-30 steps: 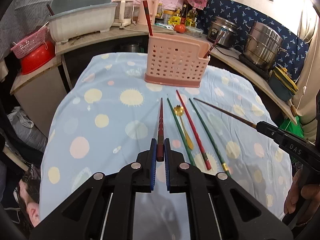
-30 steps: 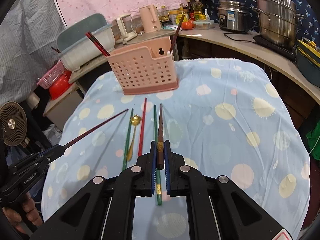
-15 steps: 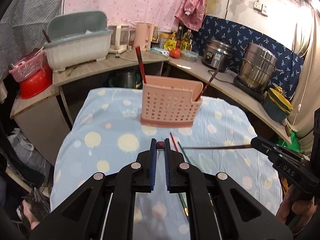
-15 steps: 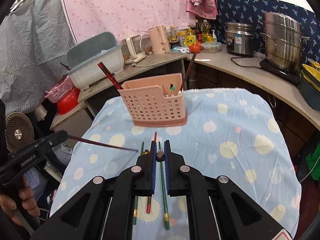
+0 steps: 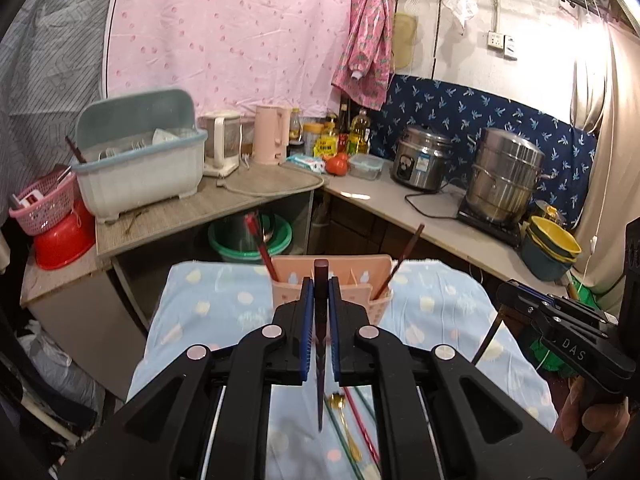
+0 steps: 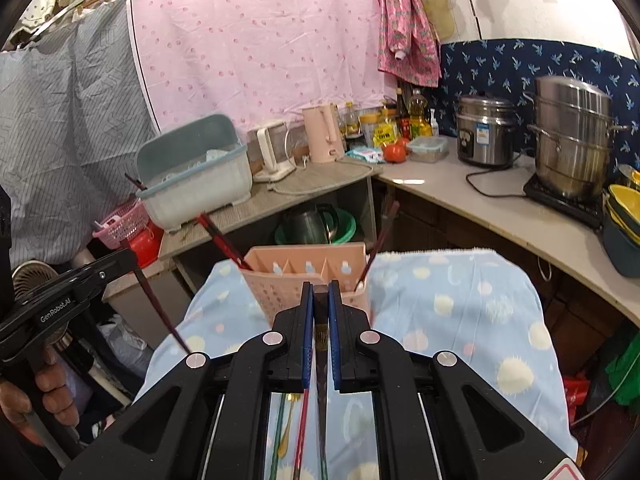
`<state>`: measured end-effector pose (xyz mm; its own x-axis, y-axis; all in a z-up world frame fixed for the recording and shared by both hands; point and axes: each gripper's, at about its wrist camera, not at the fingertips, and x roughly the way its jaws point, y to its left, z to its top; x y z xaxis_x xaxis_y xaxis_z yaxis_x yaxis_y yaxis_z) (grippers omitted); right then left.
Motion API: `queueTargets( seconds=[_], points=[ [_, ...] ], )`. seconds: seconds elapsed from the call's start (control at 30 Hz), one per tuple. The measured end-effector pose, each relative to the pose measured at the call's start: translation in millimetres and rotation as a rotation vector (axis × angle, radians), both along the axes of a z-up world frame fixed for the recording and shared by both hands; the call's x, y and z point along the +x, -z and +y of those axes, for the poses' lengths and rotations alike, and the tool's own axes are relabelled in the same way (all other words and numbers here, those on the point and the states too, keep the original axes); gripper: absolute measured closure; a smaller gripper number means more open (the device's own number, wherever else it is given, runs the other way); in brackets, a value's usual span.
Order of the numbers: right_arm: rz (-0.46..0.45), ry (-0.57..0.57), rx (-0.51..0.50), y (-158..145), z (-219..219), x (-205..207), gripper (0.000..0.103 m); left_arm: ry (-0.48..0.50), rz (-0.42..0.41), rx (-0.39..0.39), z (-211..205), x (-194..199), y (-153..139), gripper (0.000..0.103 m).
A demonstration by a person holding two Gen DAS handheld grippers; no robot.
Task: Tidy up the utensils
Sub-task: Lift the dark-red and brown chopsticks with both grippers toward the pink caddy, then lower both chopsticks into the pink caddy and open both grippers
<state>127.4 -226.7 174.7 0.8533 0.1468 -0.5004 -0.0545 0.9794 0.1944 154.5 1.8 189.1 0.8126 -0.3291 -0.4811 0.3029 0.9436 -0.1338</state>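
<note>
Left wrist view: the left gripper [image 5: 320, 312] is clamped on a dark red chopstick [image 5: 320, 344], which stands nearly upright between the blue pads [image 5: 307, 332], its blunt end above the fingertips and its tip pointing down toward the table. Just beyond sits the pink utensil holder [image 5: 372, 304] on the blue dotted tablecloth [image 5: 208, 304], with a red chopstick [image 5: 260, 248] leaning at its left end and a brown chopstick [image 5: 400, 264] leaning at its right. Below the fingers, a gold spoon [image 5: 340, 412], a red chopstick and green chopsticks [image 5: 366, 400] lie on the cloth. The right gripper [image 5: 504, 292] shows at the right edge.

Right wrist view: the right gripper [image 6: 318, 308] is closed on a brown chopstick [image 6: 320, 320], also held nearly upright, its end just in front of the pink utensil holder [image 6: 272, 284]. Green chopsticks [image 6: 276, 432], the gold spoon [image 6: 288, 420] and a red chopstick [image 6: 302, 428] lie on the cloth beneath. At the left, the left gripper [image 6: 128, 260] grips its dark red chopstick [image 6: 160, 312], slanting downward.
</note>
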Motion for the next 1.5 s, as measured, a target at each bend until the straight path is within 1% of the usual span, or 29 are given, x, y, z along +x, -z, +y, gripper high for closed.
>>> queueTargets(
  seconds=[0.13,0.27,0.37,0.5,0.57,0.63,0.73,0.83,0.93,1.03,1.17,1.2,1.23,1.27,1.3,1.33,1.37,1.5],
  points=[
    [-0.047,-0.004,0.026,-23.6,-3.5,22.5,0.096,0.011,-0.039,-0.031,-5.0,19.7,-21.7,0.096],
    [-0.110,0.005,0.017,-49.0,1.5,47.7,0.096,-0.001,-0.115,-0.032,-13.6,41.3,-50.1,0.096],
    [-0.148,0.009,0.039,-66.5,4.2,70.0,0.096,-0.008,-0.163,-0.043,-20.5,61.1,-68.8,0.096],
    [-0.194,0.020,0.051,-84.7,9.0,95.8,0.096,-0.017,-0.205,-0.060,-26.5,82.7,-81.7,0.096],
    [-0.205,0.030,0.042,-87.4,12.6,106.0,0.096,-0.021,-0.217,-0.060,-29.7,93.8,-83.4,0.096],
    [-0.206,0.032,0.042,-83.8,15.0,117.0,0.096,-0.022,-0.222,-0.061,-31.6,102.3,-80.0,0.096],
    [-0.179,0.030,0.057,-68.4,16.5,133.0,0.096,-0.019,-0.209,-0.070,-34.0,116.0,-65.3,0.096],
    [-0.136,0.031,0.068,-44.2,19.2,146.5,0.096,-0.012,-0.169,-0.079,-35.4,129.0,-42.3,0.096],
    [-0.080,0.033,0.068,-15.0,21.2,155.9,0.096,-0.012,-0.116,-0.073,-36.0,139.8,-8.4,0.096],
    [-0.027,0.042,0.067,10.0,19.8,161.2,0.096,-0.028,-0.062,-0.069,-32.8,146.0,18.4,0.096],
    [0.019,0.050,0.071,29.6,15.6,162.6,0.095,-0.066,-0.027,-0.079,-24.6,147.5,34.9,0.096],
    [0.021,0.060,0.074,32.3,12.8,161.1,0.092,-0.084,-0.022,-0.078,-22.1,146.6,37.5,0.093],
    [0.021,0.071,0.077,33.5,10.3,159.3,0.084,-0.092,-0.018,-0.077,-19.9,145.5,39.5,0.091],
    [0.021,0.084,0.082,34.6,7.0,156.9,0.076,-0.100,-0.016,-0.074,-18.9,144.3,40.8,0.082],
    [0.015,0.098,0.093,35.0,3.1,153.1,0.058,-0.120,-0.016,-0.068,-16.4,142.1,42.6,0.067],
    [0.007,0.108,0.101,34.9,0.7,149.8,0.049,-0.139,-0.019,-0.064,-13.7,139.5,43.7,0.061],
    [0.000,0.118,0.106,34.8,-1.8,145.9,0.049,-0.150,-0.023,-0.062,-12.4,137.6,44.2,0.055],
    [0.009,0.117,0.108,37.1,-4.8,136.4,0.049,-0.173,-0.015,-0.044,-9.1,128.9,47.7,0.053]
  ],
)
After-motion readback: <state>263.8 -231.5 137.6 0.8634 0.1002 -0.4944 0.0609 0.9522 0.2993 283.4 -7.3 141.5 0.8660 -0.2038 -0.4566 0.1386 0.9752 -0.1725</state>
